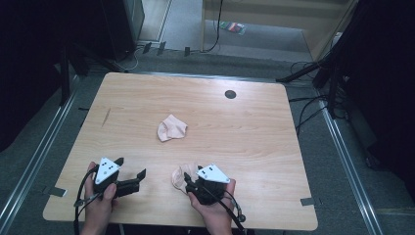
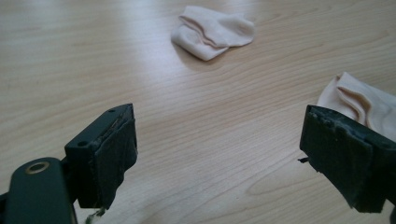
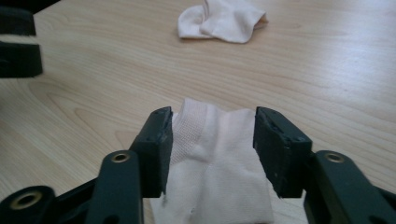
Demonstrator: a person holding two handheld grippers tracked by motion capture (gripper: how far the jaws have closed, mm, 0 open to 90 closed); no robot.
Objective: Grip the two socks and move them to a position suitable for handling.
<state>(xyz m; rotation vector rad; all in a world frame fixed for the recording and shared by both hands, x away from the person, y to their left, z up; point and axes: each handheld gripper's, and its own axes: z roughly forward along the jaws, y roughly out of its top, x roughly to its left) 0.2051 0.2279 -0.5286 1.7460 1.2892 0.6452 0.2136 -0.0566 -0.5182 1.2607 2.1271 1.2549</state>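
Two pale peach socks lie on the wooden table (image 1: pixel 254 142). One folded sock (image 1: pixel 171 128) (image 2: pixel 212 30) (image 3: pixel 224 18) rests near the table's middle. The other sock (image 1: pixel 179 175) (image 3: pixel 215 158) (image 2: pixel 359 98) lies flat near the front edge, between the jaws of my right gripper (image 1: pixel 188 180) (image 3: pixel 212 135). Those jaws stand apart at the sock's two sides without pinching it. My left gripper (image 1: pixel 131 166) (image 2: pixel 217 140) hovers at the front left, open wide, with bare wood between its jaws. It also appears as a dark shape, the left gripper (image 3: pixel 16 46), in the right gripper view.
A round dark cable hole (image 1: pixel 230 94) sits near the table's far edge, and a short dark mark (image 1: pixel 106 116) at the left. Cables and dark stands crowd the floor to the right and behind the table.
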